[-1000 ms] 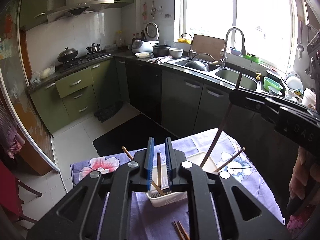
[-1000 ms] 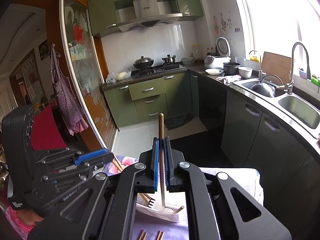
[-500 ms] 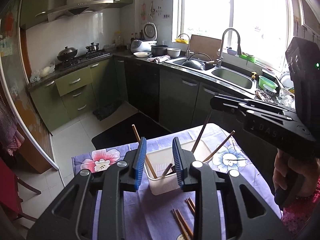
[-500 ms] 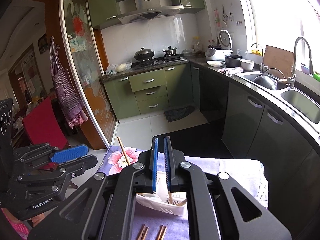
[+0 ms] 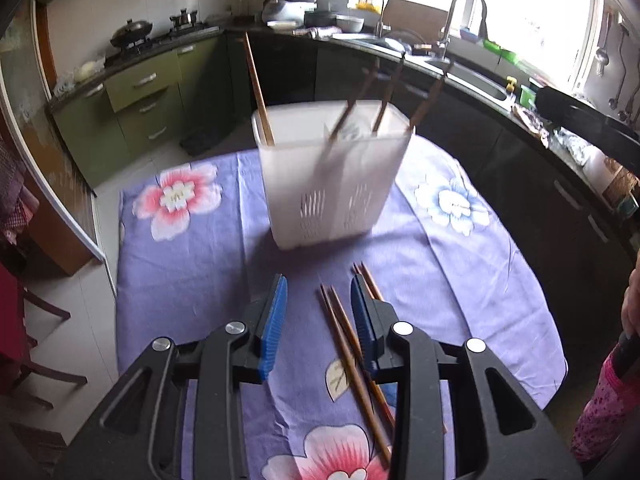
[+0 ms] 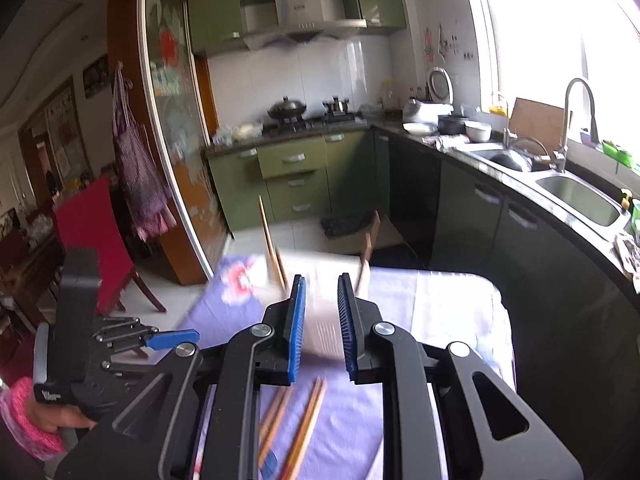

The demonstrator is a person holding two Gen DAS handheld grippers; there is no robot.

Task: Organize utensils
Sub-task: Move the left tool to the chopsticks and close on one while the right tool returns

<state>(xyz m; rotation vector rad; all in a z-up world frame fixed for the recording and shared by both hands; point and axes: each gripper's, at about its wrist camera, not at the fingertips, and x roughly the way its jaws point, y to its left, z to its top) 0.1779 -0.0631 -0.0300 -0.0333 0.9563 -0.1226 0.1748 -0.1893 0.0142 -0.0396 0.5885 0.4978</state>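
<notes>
A white slotted utensil holder (image 5: pixel 332 176) stands on the floral purple tablecloth (image 5: pixel 192 264) with several brown chopsticks (image 5: pixel 258 92) leaning in it. More chopsticks (image 5: pixel 348 344) lie loose on the cloth in front of it. My left gripper (image 5: pixel 318 316) is open and low over these loose chopsticks, which lie between its jaws. My right gripper (image 6: pixel 322 320) is open and empty, above the cloth near the blurred holder (image 6: pixel 324 320), with loose chopsticks (image 6: pixel 304 428) below it. The left gripper (image 6: pixel 172 338) shows at its left.
The table sits in a kitchen. Dark cabinets and a sink (image 5: pixel 472 76) run along the right, green drawers (image 5: pixel 136 92) and a stove at the back left. A red chair (image 6: pixel 92 236) stands left of the table.
Both grippers have dropped towards the table. The right gripper has let go of its chopstick into the holder and opened. The left gripper has opened wider and come down over the loose chopsticks.
</notes>
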